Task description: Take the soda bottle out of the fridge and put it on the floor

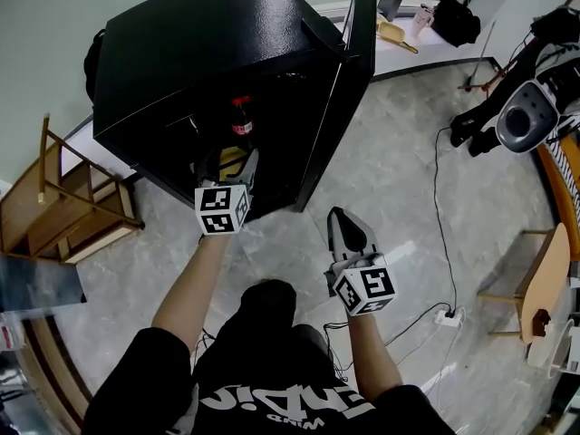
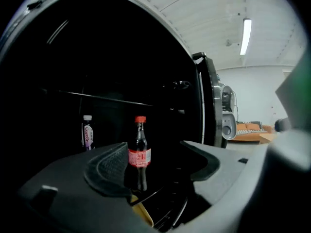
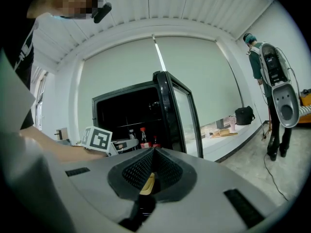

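I'm pointing my released left hand-held gripper (image 2: 154, 149) at the slim red-capped soda bottle (image 2: 139, 149) in the boxy black fridge (image 1: 208, 53). My right hand-held gripper (image 3: 153, 152) is sitting clenched, empty.

Against the left wall, a wooden rack (image 1: 63, 202). At right, a wooden chair (image 1: 542, 284) near a white power strip (image 1: 449, 315), with a black cable (image 1: 436, 198) trailing away from it. On the far ledge (image 1: 426, 57), a black bag (image 1: 455, 18). In shadow, a white-capped bottle (image 2: 87, 132), upright. Overhead, a lit ceiling tube (image 2: 246, 35).
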A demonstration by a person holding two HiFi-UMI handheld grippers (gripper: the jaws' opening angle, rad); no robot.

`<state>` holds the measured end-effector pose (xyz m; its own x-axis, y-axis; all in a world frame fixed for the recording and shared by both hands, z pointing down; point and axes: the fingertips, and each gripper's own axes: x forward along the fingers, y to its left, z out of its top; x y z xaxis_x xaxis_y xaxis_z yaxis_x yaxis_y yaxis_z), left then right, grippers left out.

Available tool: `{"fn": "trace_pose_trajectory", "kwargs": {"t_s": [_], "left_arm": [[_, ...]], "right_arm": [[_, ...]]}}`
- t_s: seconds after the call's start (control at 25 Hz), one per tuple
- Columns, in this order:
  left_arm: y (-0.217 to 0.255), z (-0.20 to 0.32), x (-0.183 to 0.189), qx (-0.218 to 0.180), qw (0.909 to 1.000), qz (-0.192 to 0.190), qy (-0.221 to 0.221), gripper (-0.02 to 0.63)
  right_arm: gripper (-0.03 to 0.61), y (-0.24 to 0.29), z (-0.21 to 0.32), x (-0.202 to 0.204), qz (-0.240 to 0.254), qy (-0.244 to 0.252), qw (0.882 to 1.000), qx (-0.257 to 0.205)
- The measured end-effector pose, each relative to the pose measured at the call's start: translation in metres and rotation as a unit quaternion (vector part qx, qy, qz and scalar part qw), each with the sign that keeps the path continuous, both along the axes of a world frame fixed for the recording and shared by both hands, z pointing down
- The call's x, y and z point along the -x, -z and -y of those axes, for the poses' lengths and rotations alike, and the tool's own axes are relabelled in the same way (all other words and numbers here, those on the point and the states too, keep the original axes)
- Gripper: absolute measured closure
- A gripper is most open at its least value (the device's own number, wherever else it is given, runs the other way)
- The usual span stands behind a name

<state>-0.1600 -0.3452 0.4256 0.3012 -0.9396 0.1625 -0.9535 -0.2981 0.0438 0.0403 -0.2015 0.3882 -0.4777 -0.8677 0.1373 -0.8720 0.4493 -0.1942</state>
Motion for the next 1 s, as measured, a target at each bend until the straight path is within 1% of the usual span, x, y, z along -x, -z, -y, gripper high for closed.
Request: {"fn": "trace_pose_trajectory", "kwargs": {"t_s": [0.28,0.52,0.76,1.0], "left_arm": [[-0.026,0.063,0.004,0.006,0.9998,0.007,0.019,0.288],[-0.051,0.100,0.010,0.026,0.9991,0.012,0.030,0.288],[-0.057,0.119,0.006,0.029,0.9994,0.014,0.015,0.290],[-0.057,0.115,0.005,0.035,0.9990,0.024,0.010,0.301]], "right_arm": [[0.556,-0.022,0.005,-0.007,0.004,-0.005,1.000,0.016],[0.555,-0.036,0.008,-0.009,0.006,-0.004,1.000,0.023],[0.556,-0.050,0.009,-0.015,0.003,-0.007,0.999,0.038],[0.556,-0.058,0.006,-0.022,0.004,-0.014,0.999,0.049]]}}
